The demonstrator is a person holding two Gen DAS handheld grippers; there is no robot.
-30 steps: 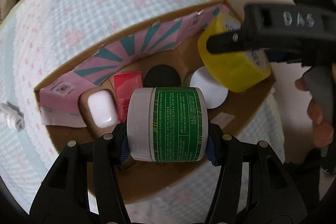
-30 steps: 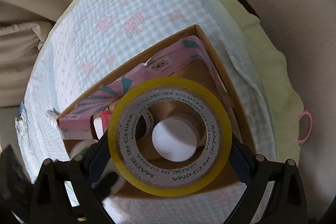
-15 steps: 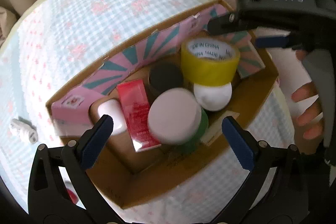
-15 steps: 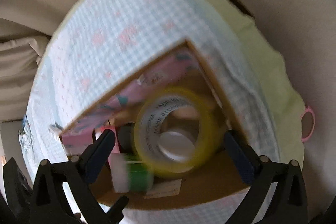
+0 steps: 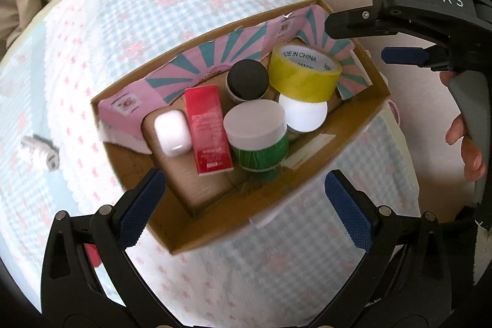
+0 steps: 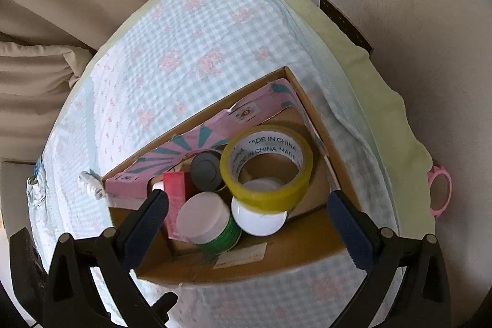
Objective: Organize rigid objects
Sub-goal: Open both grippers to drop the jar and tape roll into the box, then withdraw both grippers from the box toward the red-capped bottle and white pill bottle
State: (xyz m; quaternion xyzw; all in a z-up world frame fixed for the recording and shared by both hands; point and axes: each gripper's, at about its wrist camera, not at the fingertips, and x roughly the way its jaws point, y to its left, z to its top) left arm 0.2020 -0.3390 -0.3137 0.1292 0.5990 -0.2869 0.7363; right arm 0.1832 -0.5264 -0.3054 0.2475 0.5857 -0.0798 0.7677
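The left claw [image 5: 243, 205] is wide open with nothing in it. The right claw [image 6: 246, 220] is wide open too, and empty. Both hang over the box [image 5: 276, 205]. The green jar [image 5: 258, 140] stands in the box, next to the red pack [image 5: 209, 128]. The tape [image 6: 267, 168] leans on a white lid [image 6: 258, 217] in the box. A black lid [image 5: 247, 79] sits behind them.
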